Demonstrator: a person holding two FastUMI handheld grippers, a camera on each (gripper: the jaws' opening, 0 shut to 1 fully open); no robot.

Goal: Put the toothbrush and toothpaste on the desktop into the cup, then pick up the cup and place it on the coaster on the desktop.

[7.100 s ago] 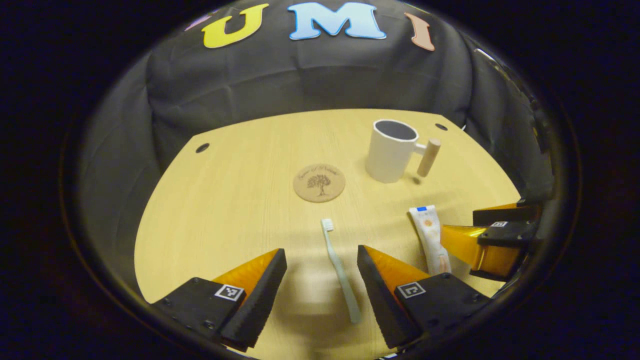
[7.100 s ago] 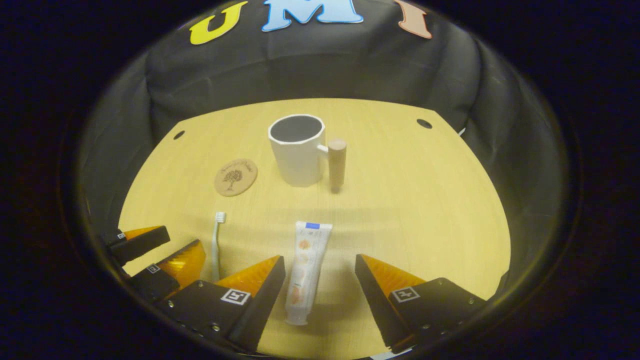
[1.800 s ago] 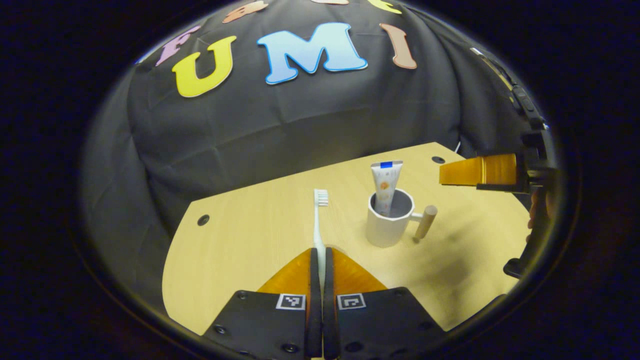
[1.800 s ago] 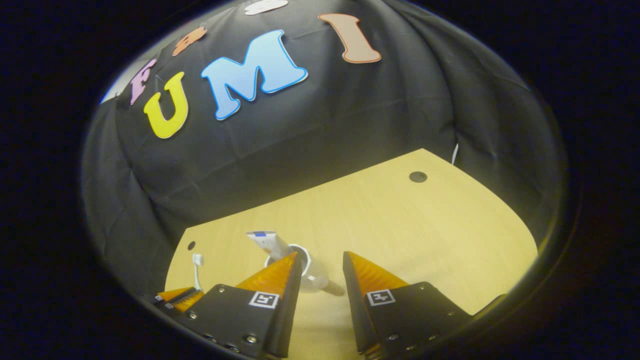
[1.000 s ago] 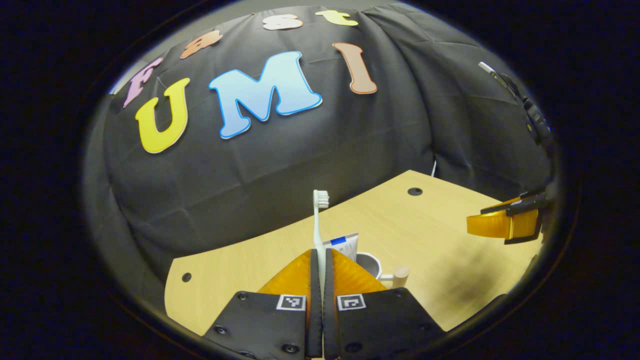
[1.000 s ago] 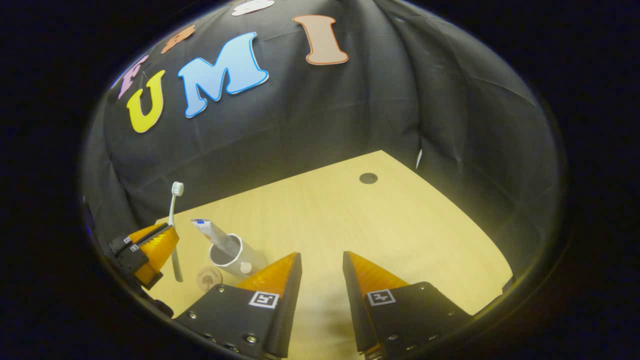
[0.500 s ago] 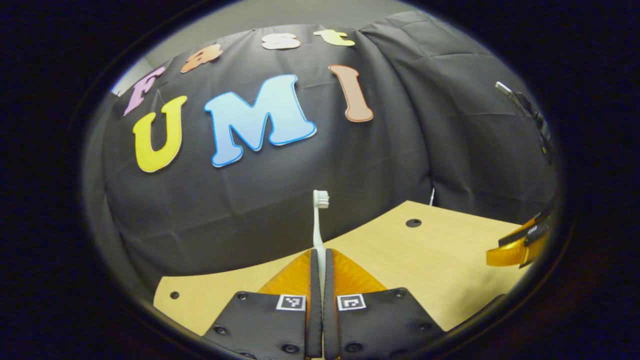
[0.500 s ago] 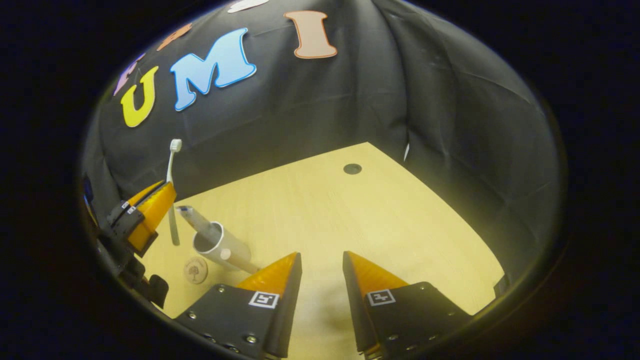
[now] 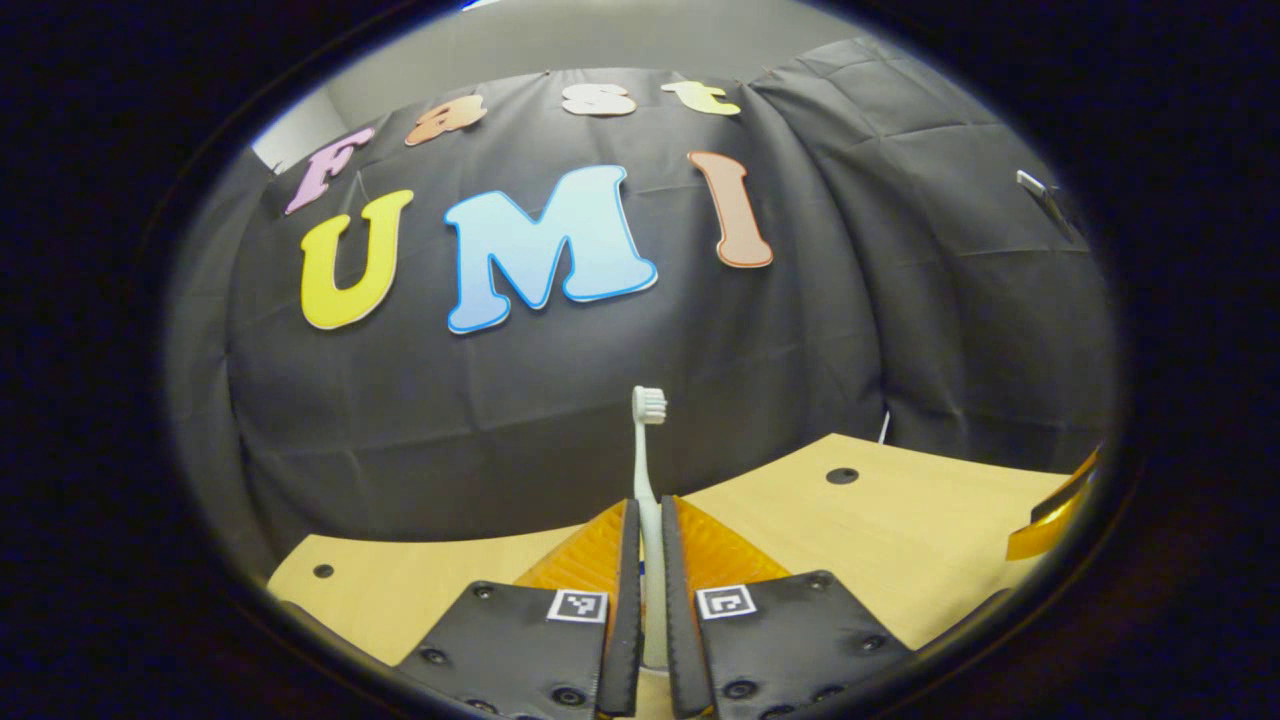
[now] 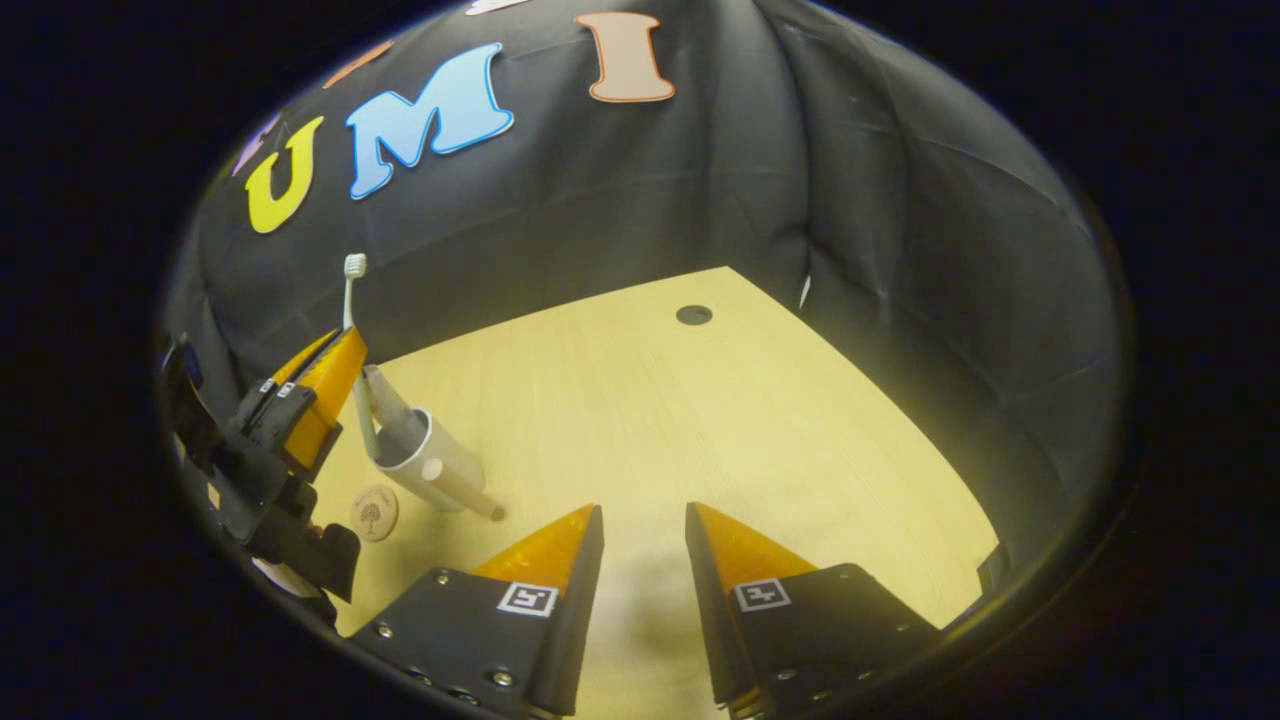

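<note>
My left gripper (image 9: 646, 520) is shut on the handle of a white toothbrush (image 9: 649, 405), which stands upright, bristles on top. In the right gripper view the left gripper (image 10: 345, 345) hangs just above and left of the white cup (image 10: 425, 462). The toothbrush (image 10: 352, 290) has its lower end at the cup's mouth. The toothpaste tube (image 10: 385, 400) leans inside the cup. A round cork coaster (image 10: 373, 512) lies just left of the cup. My right gripper (image 10: 640, 520) is open with nothing between its fingers, to the right of the cup.
The light wooden table (image 10: 720, 420) ends at the black cloth wall on its far and right sides. A dark cable hole (image 10: 694, 315) sits near the far corner. One finger of the right gripper (image 9: 1055, 510) shows low at the right edge.
The left gripper has brought the upright toothbrush right and down over the cup, so its lower end now reaches the mouth. The right gripper stays open and has barely moved.
</note>
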